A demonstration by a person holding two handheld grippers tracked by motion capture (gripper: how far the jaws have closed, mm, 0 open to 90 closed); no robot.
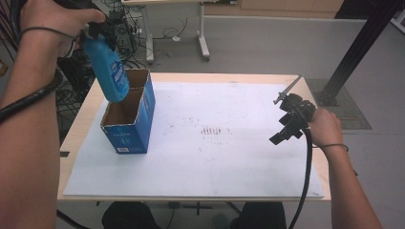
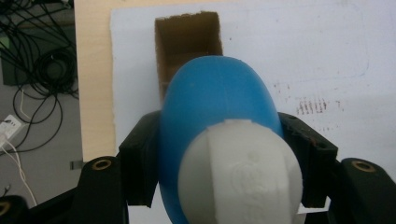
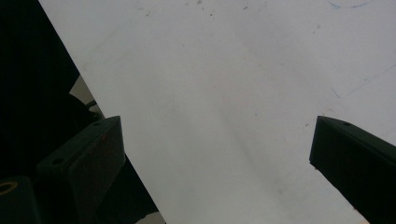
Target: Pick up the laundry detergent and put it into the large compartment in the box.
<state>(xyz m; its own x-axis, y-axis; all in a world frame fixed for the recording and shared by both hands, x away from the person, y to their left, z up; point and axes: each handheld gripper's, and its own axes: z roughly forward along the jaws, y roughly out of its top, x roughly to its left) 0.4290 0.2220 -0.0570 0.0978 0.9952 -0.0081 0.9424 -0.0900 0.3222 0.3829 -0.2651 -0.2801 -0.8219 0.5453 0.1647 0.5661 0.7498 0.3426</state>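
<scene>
**Bottle poised over the open box**

White cap [image 2: 240,175] and blue bottle [image 2: 215,112] sit clamped between the left gripper [image 2: 224,154] jaws, held tilted above the open cardboard box [image 1: 130,117] near the table's [image 1: 200,195] left edge. Its base hangs just over the box's far compartment. Judging by this, the step is lowering the bottle in; the next move calls for straightening it and sinking it between the walls. Right gripper [image 1: 286,121] rests near the right edge, jaws spread wide and empty.
</scene>
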